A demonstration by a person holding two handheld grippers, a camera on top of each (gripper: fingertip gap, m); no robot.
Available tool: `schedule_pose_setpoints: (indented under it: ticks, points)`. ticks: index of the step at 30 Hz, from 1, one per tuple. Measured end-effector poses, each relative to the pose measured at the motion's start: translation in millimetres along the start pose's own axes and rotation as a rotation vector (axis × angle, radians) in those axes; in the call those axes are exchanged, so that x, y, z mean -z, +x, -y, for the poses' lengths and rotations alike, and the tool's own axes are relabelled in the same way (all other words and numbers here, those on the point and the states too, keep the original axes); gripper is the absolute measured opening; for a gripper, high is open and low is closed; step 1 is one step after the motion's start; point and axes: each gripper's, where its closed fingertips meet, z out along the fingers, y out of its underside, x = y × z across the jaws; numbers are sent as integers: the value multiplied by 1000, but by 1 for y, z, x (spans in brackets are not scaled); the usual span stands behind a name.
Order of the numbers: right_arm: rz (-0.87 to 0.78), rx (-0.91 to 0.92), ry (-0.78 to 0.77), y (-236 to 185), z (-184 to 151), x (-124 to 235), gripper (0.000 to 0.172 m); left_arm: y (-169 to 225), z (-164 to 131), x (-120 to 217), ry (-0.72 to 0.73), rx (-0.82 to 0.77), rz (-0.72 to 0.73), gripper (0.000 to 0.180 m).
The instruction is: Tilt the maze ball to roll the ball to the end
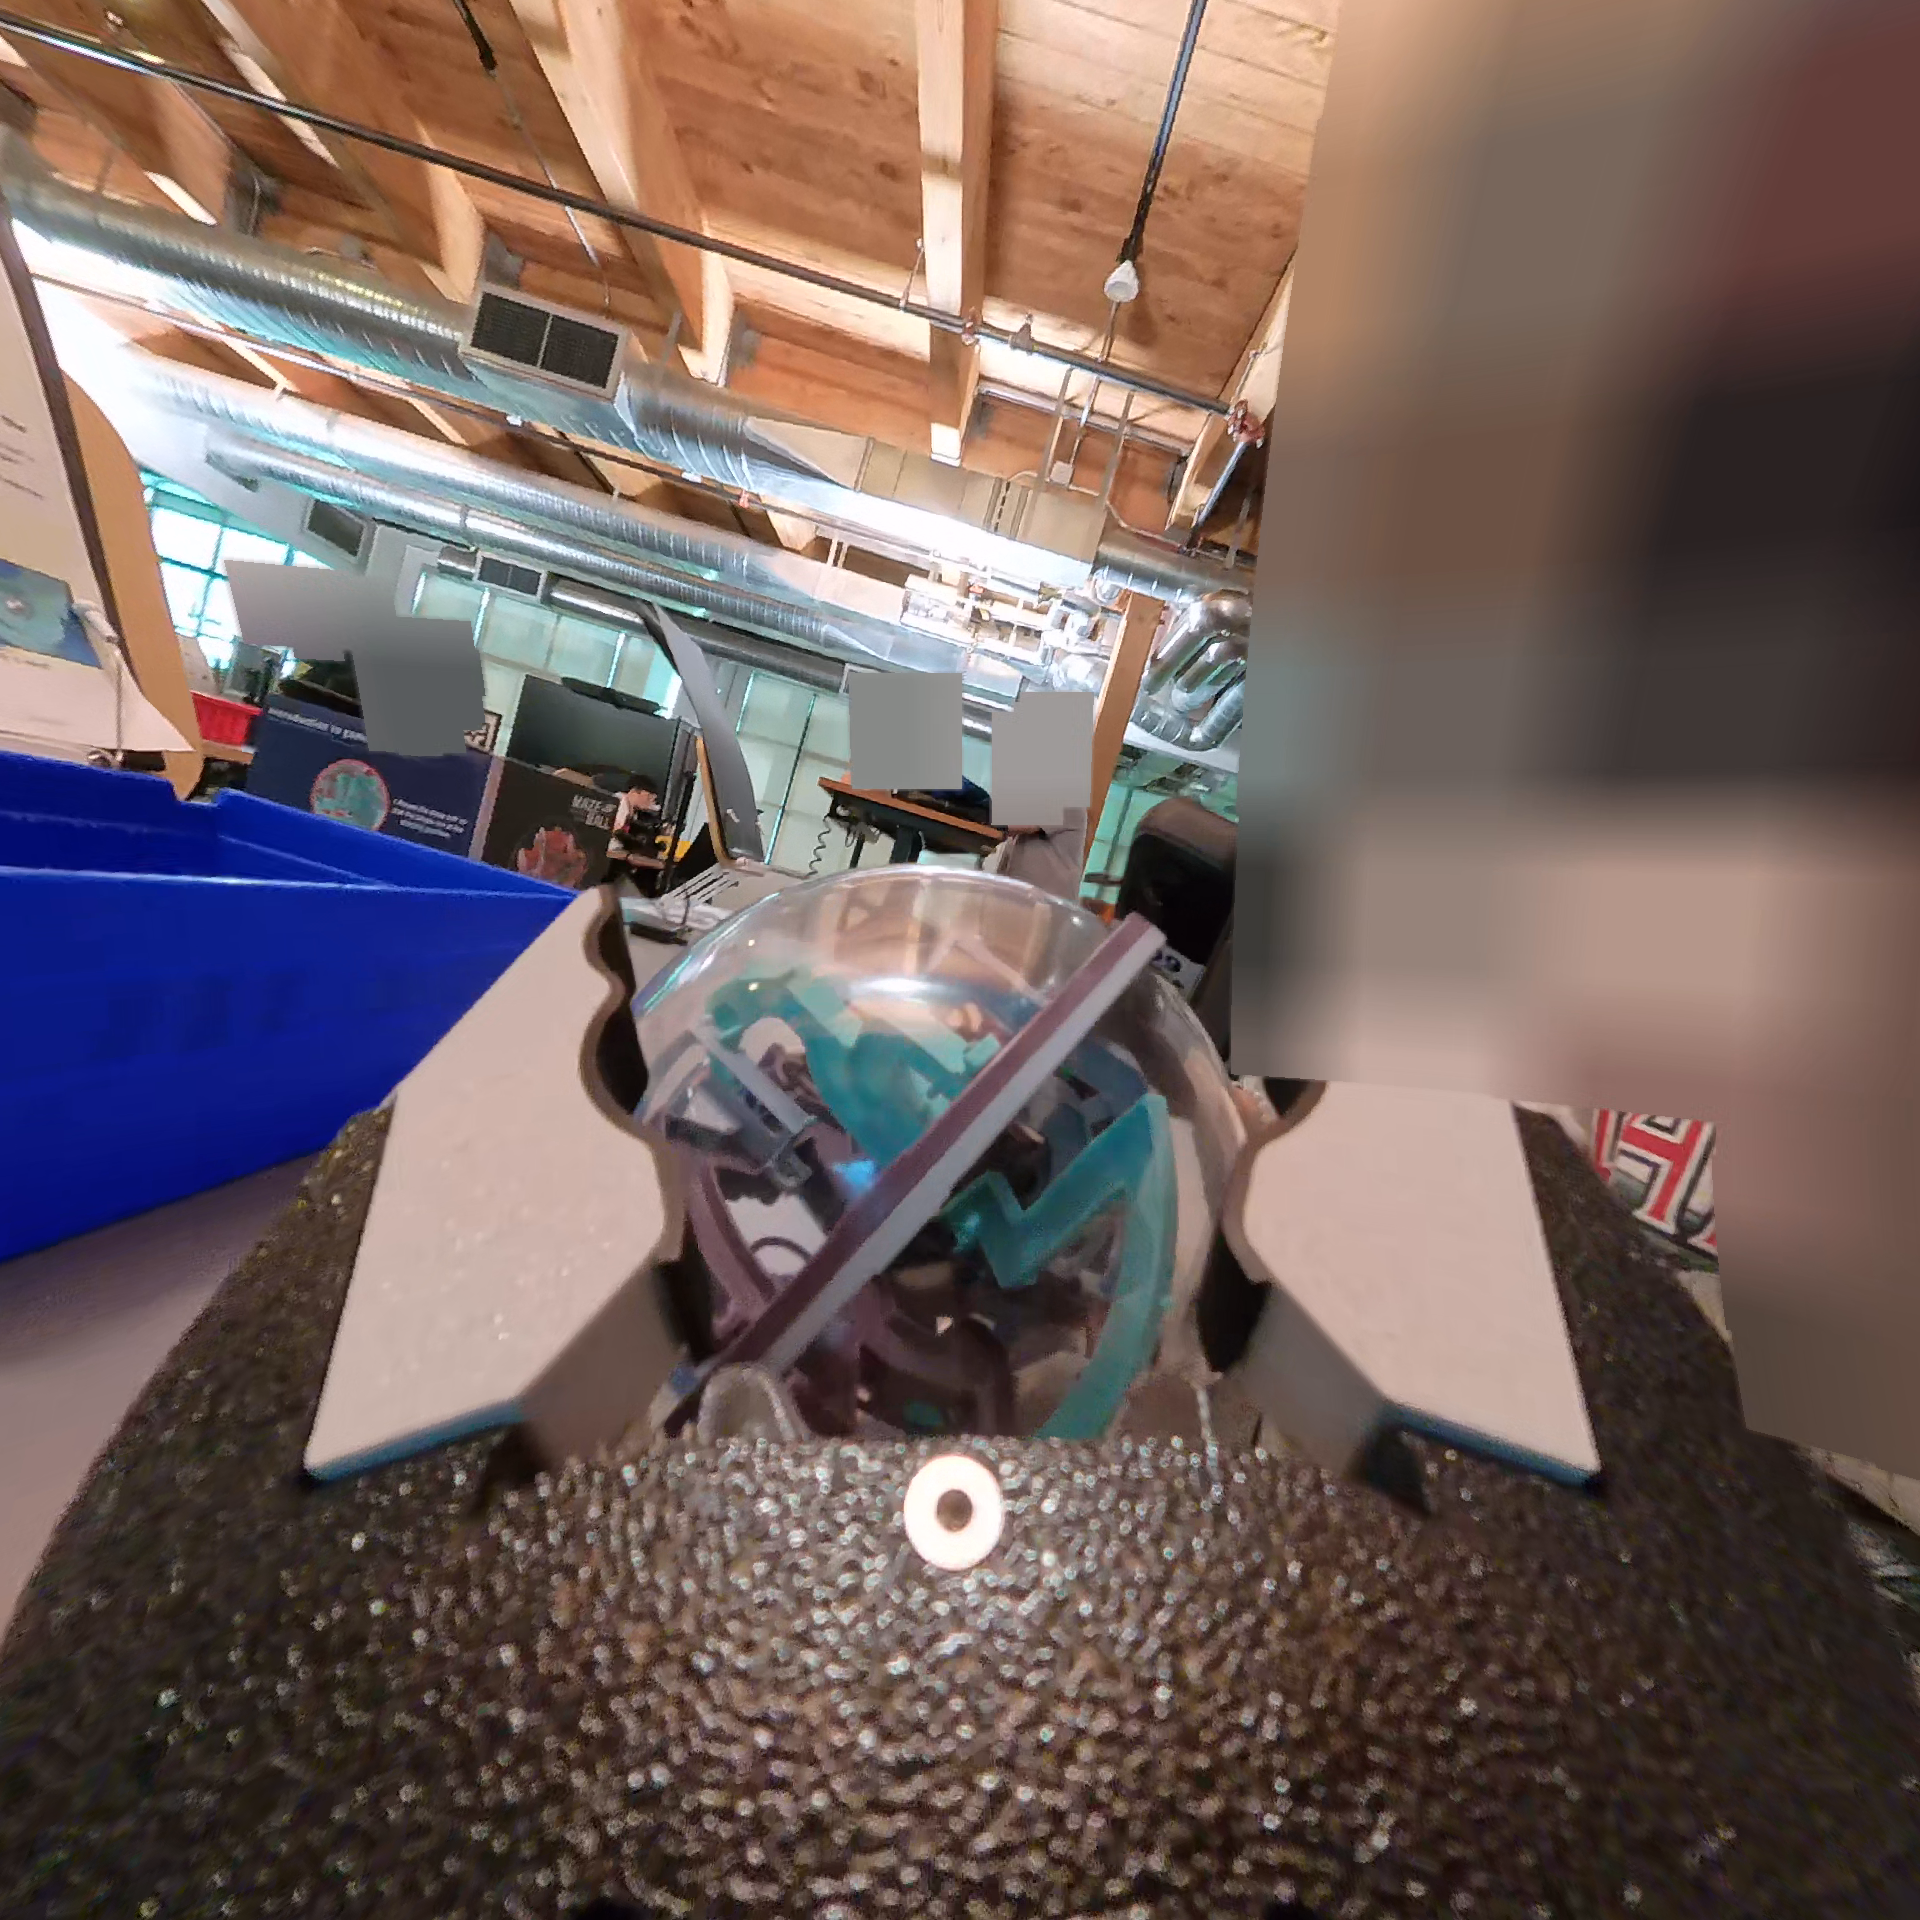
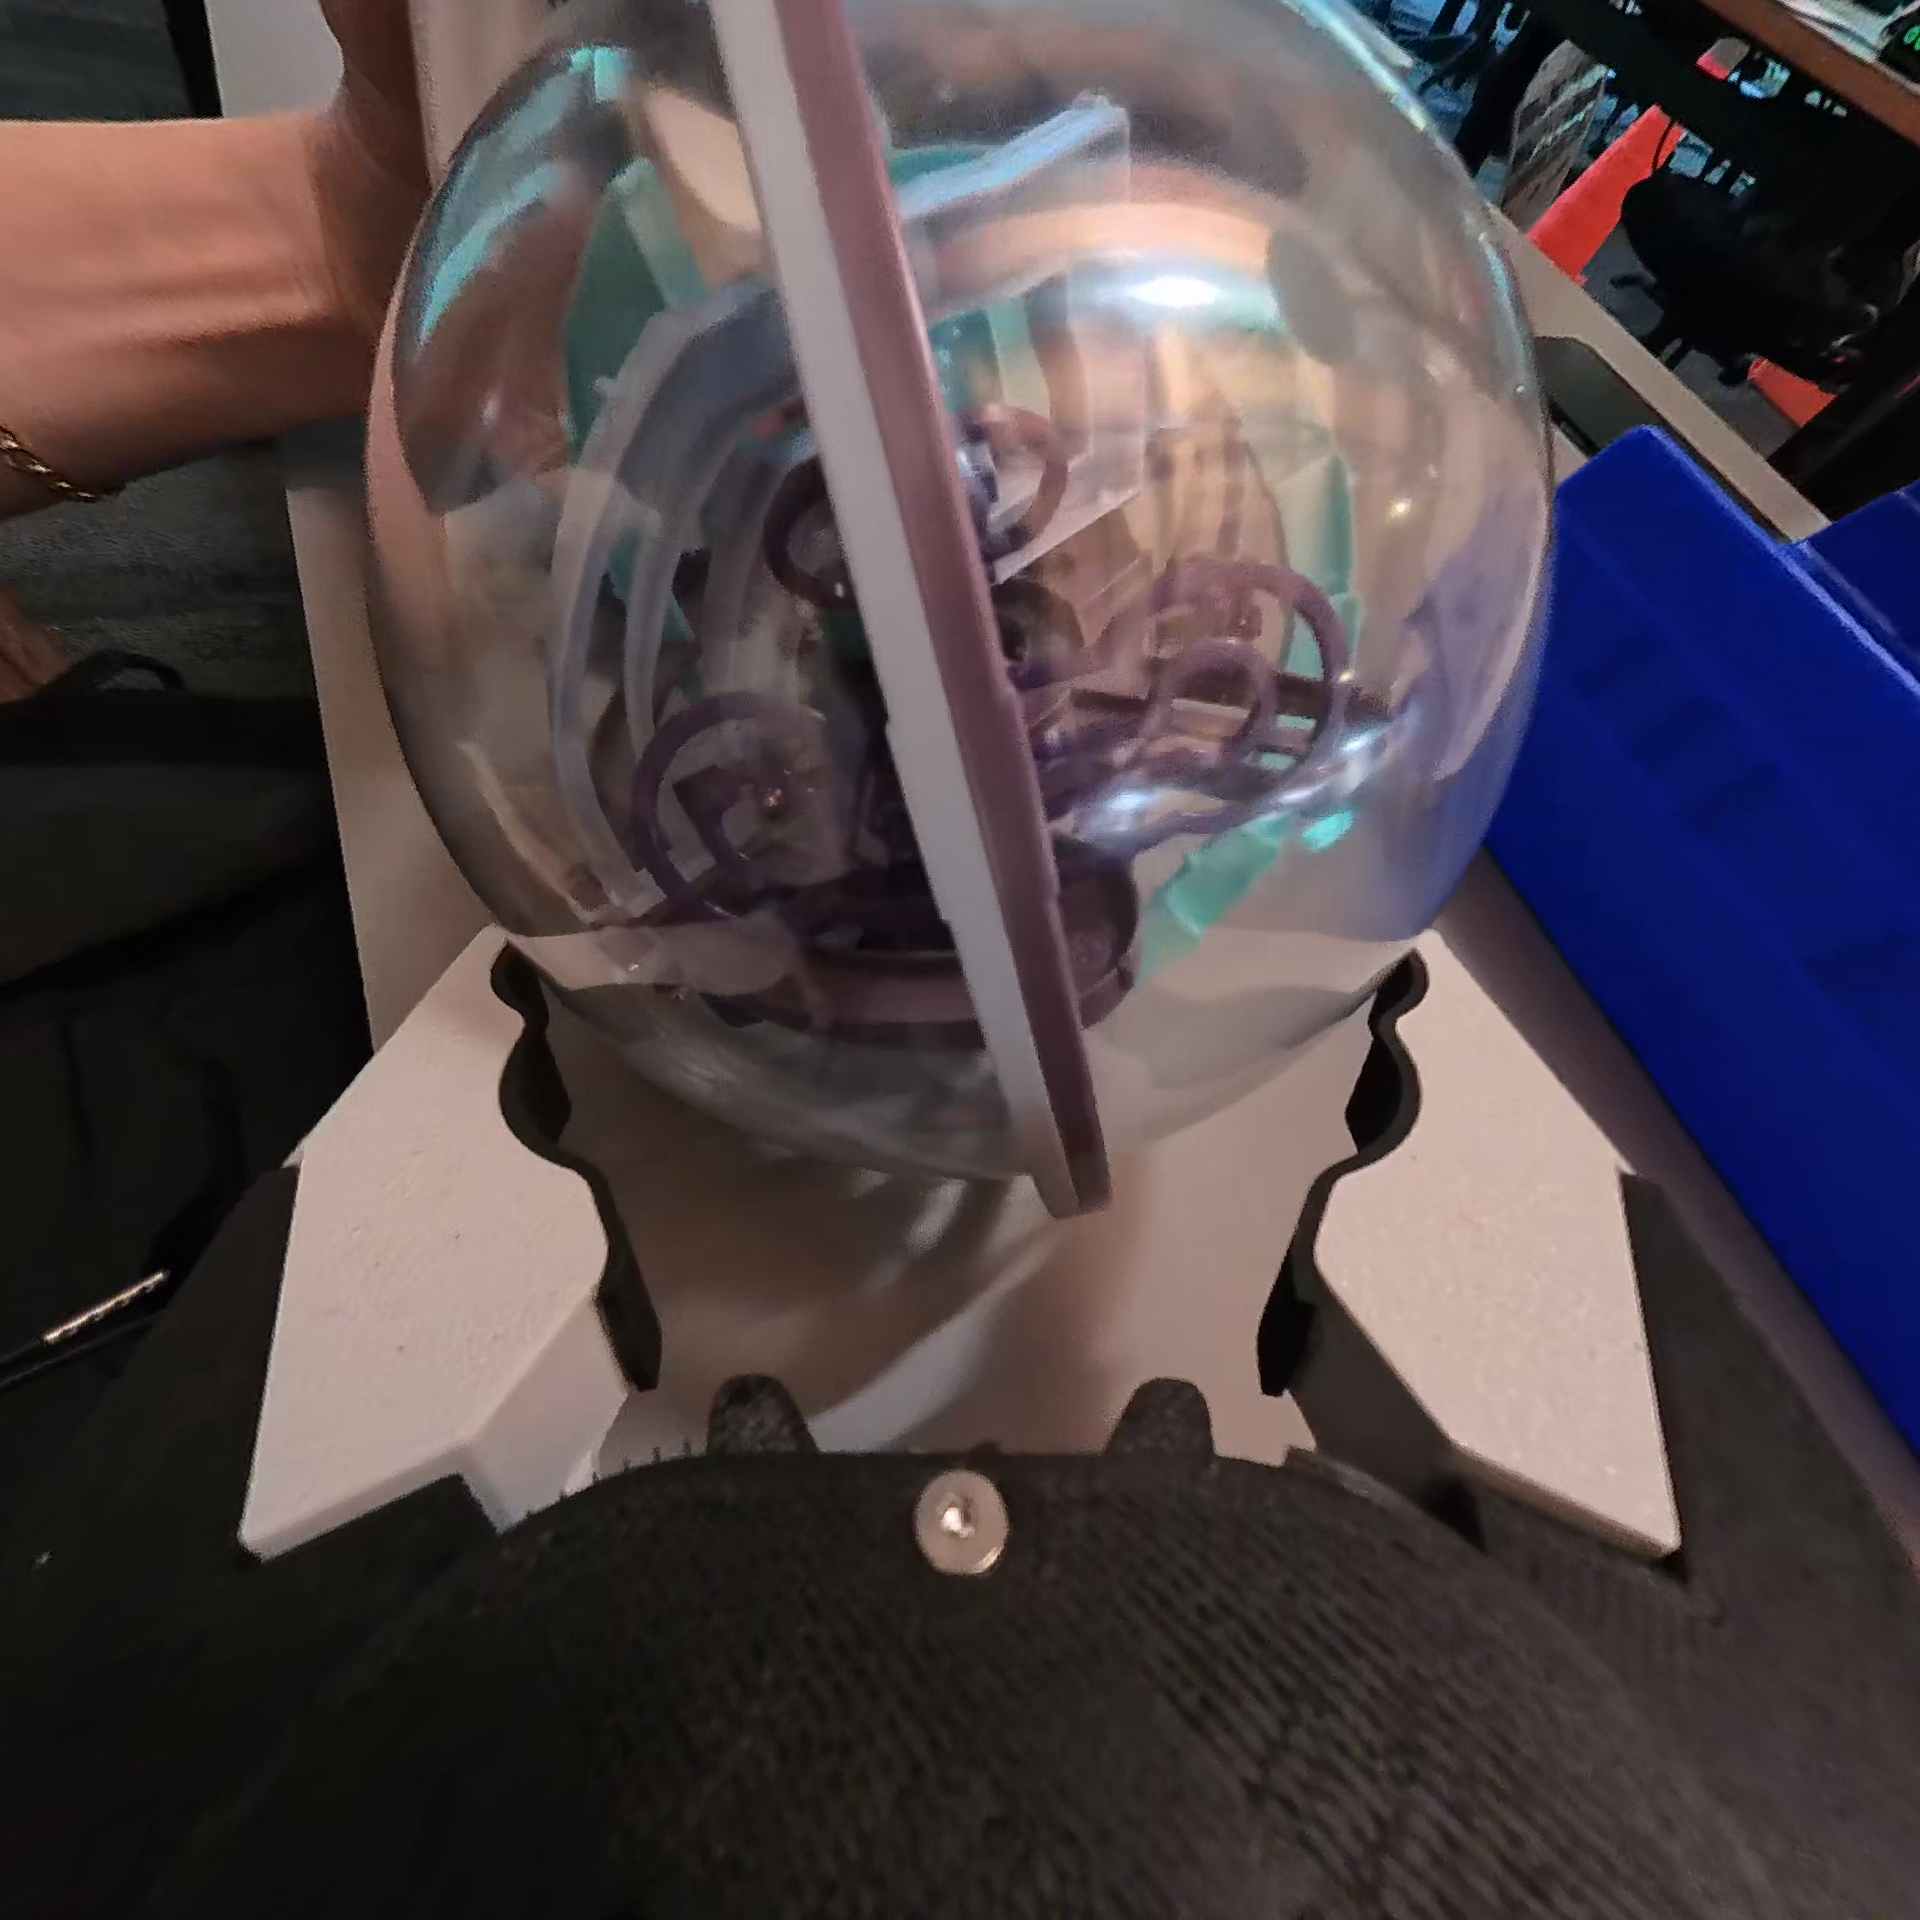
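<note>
Maze ball (image 2: 956, 582) lifted off table, caught between both claws for two-handed tilting. Left claw (image 1: 925, 1039) clamped on sphere sides. Right claw (image 2: 956, 1049) cradles lower shell, pads touching. Seam ring slanted, likely steering tiny ball (image 2: 774, 798). Blue bin (image 2: 1714, 779) beside.
</note>
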Motion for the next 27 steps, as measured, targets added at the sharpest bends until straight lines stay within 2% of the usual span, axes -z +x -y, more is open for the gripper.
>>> schedule_pose_setpoints:
  ticks: [1, 8, 10, 14, 22, 27]
  points:
    - [-1, 3, 5, 0, 2, -1, 151, -2, -2, -1, -13, -5, 16, 121]
    - [4, 6, 94, 7, 16, -5, 152, -23, -33, -18, -217, -48, 178, 157]
    - [-6, -2, 106, 12, 16, -7, 155, -29, -42, -20, -279, -51, 205, 157]
    - [-2, -43, 154, 18, 17, -9, 157, -35, -43, -25, -286, -55, 216, 157]
    - [16, -214, 187, 20, 19, -10, 157, -42, -28, -33, -246, -19, 222, 157]
    - [20, -275, 196, 19, 21, -9, 157, -41, -25, -39, -314, -28, 231, 157]
